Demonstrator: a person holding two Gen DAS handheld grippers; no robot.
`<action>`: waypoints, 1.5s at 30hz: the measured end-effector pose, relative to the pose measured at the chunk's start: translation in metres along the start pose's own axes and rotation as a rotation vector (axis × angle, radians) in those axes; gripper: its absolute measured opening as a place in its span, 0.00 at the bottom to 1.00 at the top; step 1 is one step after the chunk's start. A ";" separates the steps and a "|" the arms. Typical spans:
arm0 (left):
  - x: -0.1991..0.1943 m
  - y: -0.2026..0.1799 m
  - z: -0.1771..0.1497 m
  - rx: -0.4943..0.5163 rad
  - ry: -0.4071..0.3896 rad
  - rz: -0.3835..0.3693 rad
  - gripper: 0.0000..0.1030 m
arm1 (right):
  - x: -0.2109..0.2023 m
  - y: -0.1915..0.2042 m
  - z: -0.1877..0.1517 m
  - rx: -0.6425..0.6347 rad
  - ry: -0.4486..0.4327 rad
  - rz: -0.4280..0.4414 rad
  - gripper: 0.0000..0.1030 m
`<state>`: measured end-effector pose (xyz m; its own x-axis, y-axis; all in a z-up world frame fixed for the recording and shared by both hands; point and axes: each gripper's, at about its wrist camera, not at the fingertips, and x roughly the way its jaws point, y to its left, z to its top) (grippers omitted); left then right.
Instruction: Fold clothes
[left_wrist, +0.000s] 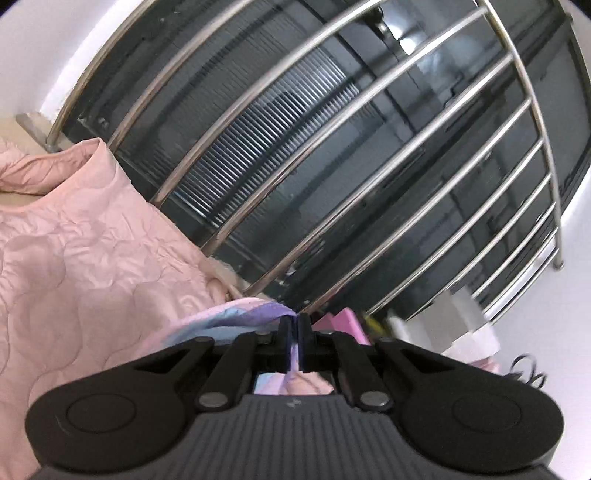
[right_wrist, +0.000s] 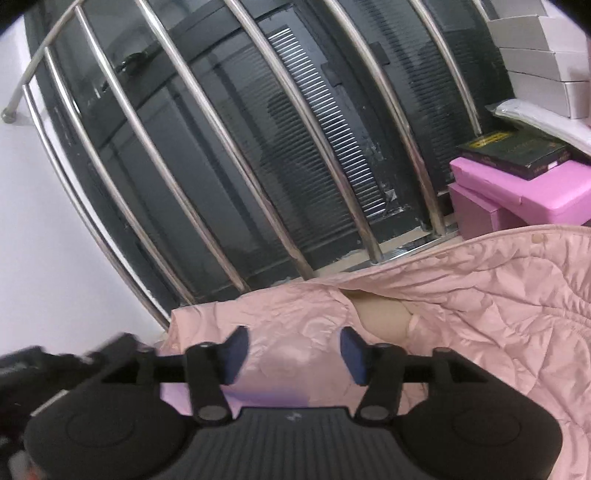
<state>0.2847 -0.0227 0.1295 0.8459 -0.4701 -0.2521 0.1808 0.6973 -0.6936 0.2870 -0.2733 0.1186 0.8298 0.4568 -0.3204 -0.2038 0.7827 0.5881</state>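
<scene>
Behind, steel bars guard dark window.

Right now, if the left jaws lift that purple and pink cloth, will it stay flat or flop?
Probably flop: the pastel cloth bunches thin where the left gripper pinches it. It looks light. Its smooth sheen suggests it might slip.

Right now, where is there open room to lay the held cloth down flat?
Open quilt lies ahead of the right gripper, up to the window bars. Crowded toward the pink boxes. Left gripper pinches the pastel cloth.
</scene>
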 end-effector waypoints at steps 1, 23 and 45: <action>0.002 -0.001 -0.001 0.007 0.004 0.002 0.01 | 0.001 0.002 -0.001 -0.017 0.010 -0.025 0.67; -0.003 0.047 0.022 0.116 -0.044 0.421 0.21 | 0.090 0.018 -0.069 -0.286 0.419 -0.192 0.12; 0.093 0.056 -0.055 0.278 0.327 0.440 0.03 | 0.070 -0.012 -0.035 -0.260 0.314 -0.328 0.17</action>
<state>0.3460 -0.0573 0.0304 0.6807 -0.2172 -0.6996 0.0110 0.9580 -0.2867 0.3295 -0.2355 0.0630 0.6838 0.2434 -0.6879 -0.1143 0.9668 0.2285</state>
